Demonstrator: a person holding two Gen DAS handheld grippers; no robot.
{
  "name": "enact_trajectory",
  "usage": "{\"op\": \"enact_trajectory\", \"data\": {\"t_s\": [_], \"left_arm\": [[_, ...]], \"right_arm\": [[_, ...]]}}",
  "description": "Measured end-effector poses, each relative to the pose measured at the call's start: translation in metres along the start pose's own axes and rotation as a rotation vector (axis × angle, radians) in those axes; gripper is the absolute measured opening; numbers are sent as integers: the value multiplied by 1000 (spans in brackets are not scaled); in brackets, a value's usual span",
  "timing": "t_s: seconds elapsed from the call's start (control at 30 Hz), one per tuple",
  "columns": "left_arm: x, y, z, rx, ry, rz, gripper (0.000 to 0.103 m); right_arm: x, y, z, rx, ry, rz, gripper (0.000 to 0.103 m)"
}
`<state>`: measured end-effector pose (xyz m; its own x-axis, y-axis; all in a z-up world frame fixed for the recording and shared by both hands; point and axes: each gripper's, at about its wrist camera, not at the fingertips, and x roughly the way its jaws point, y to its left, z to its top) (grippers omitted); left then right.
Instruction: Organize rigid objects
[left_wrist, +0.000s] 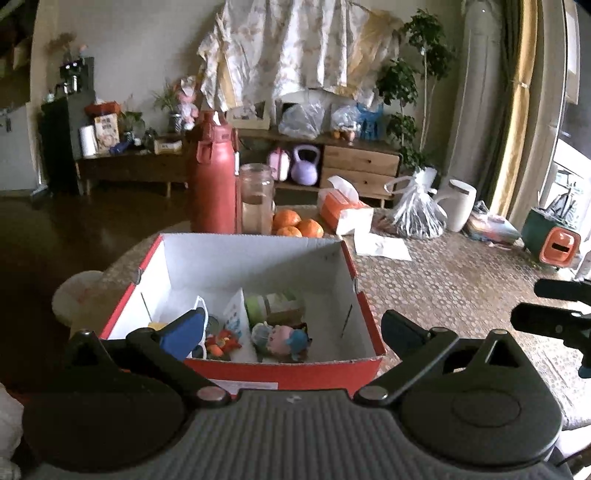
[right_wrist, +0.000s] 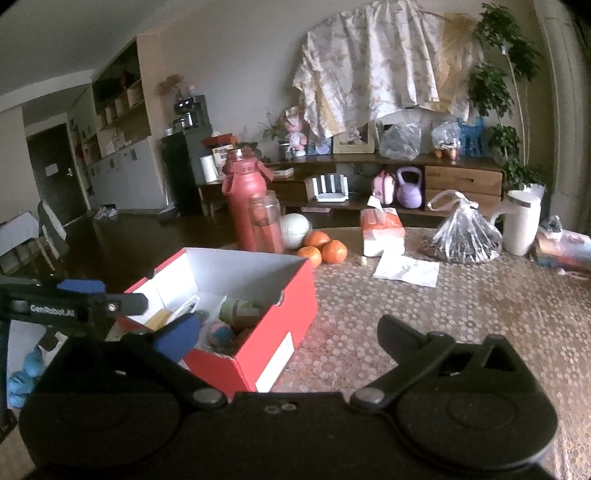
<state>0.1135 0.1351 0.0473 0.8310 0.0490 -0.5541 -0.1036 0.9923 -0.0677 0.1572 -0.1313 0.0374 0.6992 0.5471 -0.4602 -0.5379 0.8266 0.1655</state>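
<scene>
A red cardboard box (left_wrist: 364, 306) with a white inside stands on the patterned table just in front of my left gripper (left_wrist: 291, 332), which is open and empty, its jaws spread across the box's near wall. Inside lie a green-lidded bottle (left_wrist: 271, 306), a pastel toy figure (left_wrist: 280, 338), a small orange toy (left_wrist: 221, 341) and a white divider. In the right wrist view the box (right_wrist: 291, 291) sits at the left. My right gripper (right_wrist: 288, 339) is open and empty, at the box's near right corner. The left gripper (right_wrist: 74, 299) shows at the left edge there.
Behind the box stand a red flask (left_wrist: 212, 177), a glass jar (left_wrist: 256, 199), three oranges (left_wrist: 297, 223) and an orange tissue pack (left_wrist: 343, 210). A paper sheet (right_wrist: 406, 269), a plastic bag (right_wrist: 463, 232) and a white jug (right_wrist: 521, 221) lie to the right.
</scene>
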Motion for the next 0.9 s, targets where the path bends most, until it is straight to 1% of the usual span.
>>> {"op": "enact_trajectory", "data": {"t_s": [0.1,0.33,0.63,0.77,0.9], "left_arm": [[-1,-1,0,-2,-2,25,103],[0,0,-2,-7,1,48,103],[0,1,-8,-3,6,86,103],[-1,2,-9,-7,3,118,103],[-1,3,-10,-10,15,108,103]], "right_arm": [[-2,-6,-3,17,0,-10,103],[-8,-15,-7,46,-7,-30,103],[-8,-20,-12,67,5,-47,103],[-9,-22,-12,79,5,-52,103],[-10,-25,-14,87,7,-57,103]]}}
